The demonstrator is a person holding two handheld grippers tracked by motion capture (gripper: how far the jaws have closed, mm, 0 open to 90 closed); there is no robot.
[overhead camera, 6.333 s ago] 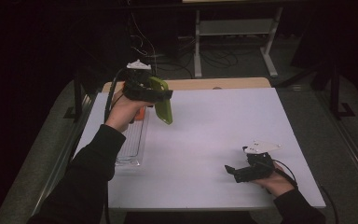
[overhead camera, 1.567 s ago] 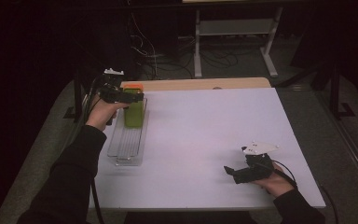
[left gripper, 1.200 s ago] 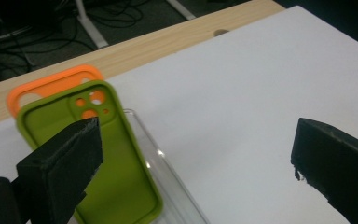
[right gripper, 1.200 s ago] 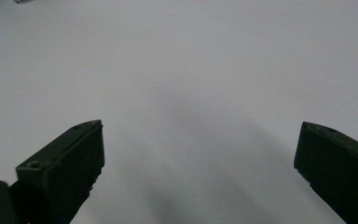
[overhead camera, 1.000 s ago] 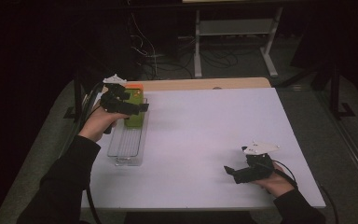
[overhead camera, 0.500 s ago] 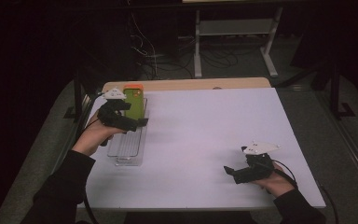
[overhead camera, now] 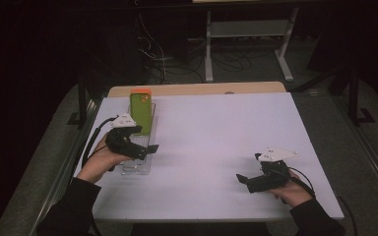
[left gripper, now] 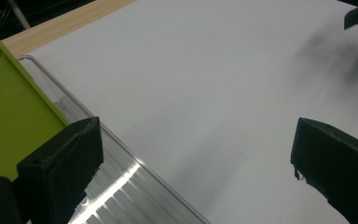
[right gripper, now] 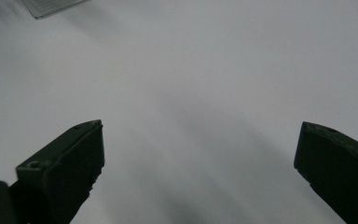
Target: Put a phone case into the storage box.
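Now that the left gripper (overhead camera: 150,149) has let go and drawn back toward the near edge, the green phone case (overhead camera: 141,112) stands by itself in the far end of the clear rack (overhead camera: 137,166) at the table's (overhead camera: 216,128) left side. The left jaws are wide apart, holding nothing. The placing looks finished. At the near right, the right gripper (overhead camera: 242,178) rests on the white tabletop, its jaws also spread and empty.
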